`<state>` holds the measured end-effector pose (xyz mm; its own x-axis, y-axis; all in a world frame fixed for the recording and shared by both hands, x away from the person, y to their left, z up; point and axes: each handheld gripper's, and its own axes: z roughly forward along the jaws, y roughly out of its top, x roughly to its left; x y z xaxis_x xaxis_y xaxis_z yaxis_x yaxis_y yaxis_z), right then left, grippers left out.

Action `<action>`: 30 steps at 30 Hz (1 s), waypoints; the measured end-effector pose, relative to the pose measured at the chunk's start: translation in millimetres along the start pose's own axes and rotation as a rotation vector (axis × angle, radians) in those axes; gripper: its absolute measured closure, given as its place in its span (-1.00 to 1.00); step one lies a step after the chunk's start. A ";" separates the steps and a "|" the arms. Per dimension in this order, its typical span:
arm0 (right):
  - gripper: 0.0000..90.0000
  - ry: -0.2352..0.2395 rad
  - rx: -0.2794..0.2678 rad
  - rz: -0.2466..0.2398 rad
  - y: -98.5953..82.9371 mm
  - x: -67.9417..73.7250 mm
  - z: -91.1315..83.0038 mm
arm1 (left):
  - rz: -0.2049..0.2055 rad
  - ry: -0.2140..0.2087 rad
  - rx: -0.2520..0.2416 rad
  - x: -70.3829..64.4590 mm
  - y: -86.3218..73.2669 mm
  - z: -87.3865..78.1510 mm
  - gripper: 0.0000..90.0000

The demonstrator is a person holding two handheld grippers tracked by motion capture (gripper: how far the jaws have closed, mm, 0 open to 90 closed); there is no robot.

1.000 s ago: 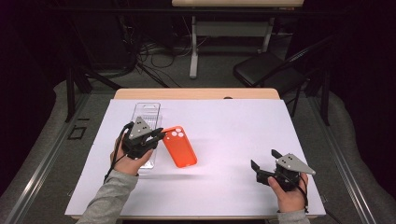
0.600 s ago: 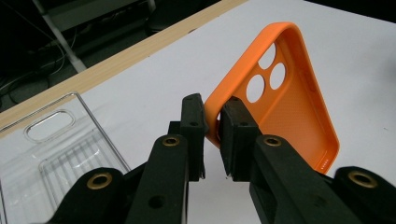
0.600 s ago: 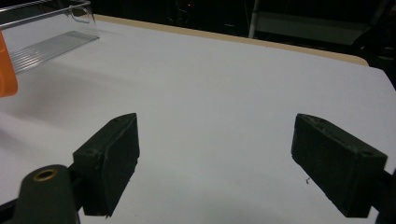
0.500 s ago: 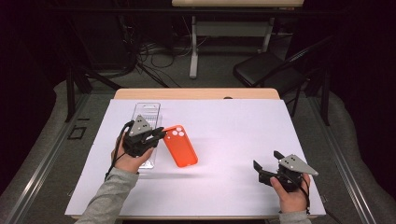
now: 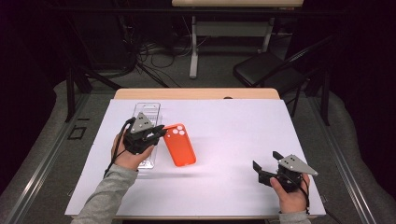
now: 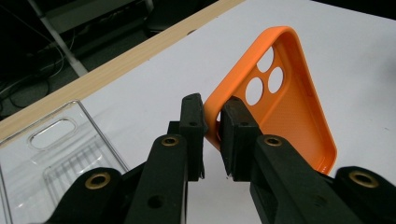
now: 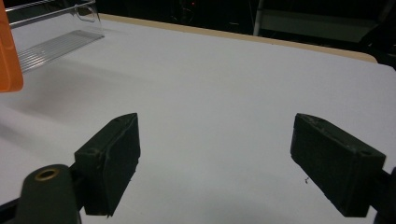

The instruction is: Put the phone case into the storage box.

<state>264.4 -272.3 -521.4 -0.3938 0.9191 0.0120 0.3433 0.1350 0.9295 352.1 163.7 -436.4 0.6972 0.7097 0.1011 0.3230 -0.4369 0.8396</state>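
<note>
An orange phone case (image 5: 180,145) lies inner side up on the white table cover, its camera holes at the far end. My left gripper (image 5: 160,131) is at the case's far left corner. In the left gripper view that gripper (image 6: 212,135) has its jaws pinched on the rim of the orange case (image 6: 289,121). A clear plastic phone case (image 5: 148,113) lies just behind and under the left hand; the left gripper view also catches the clear case (image 6: 51,154). My right gripper (image 5: 266,159) hovers open near the front right, nothing between its jaws (image 7: 229,163).
The white cover (image 5: 233,130) spans the wooden table (image 5: 196,94). A dark folding chair (image 5: 266,70) and a desk frame with cables stand on the floor beyond the far edge. From the right gripper view, the orange case's edge (image 7: 8,56) and the clear case (image 7: 56,42) lie far left.
The right hand and its open gripper have drifted slightly right and toward the near edge. The left gripper and the orange case have stayed put.
</note>
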 end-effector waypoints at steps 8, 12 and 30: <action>-0.65 0.007 0.003 0.002 -0.3 1.0 0.4 | 0.014 0.005 0.026 5.2 5.8 -2.4 0.79; -0.65 0.005 0.001 0.004 -0.8 0.7 0.8 | 0.018 -0.021 0.032 10.7 8.9 -3.1 0.79; -0.65 0.014 0.007 0.014 -1.6 0.6 1.4 | -0.023 -0.062 0.039 30.9 36.9 -8.6 0.79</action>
<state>264.8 -271.4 -523.4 -0.4005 0.9158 0.0300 0.3548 0.1249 0.9266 380.0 174.2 -397.8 0.7273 0.6847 0.0479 0.3630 -0.4430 0.8197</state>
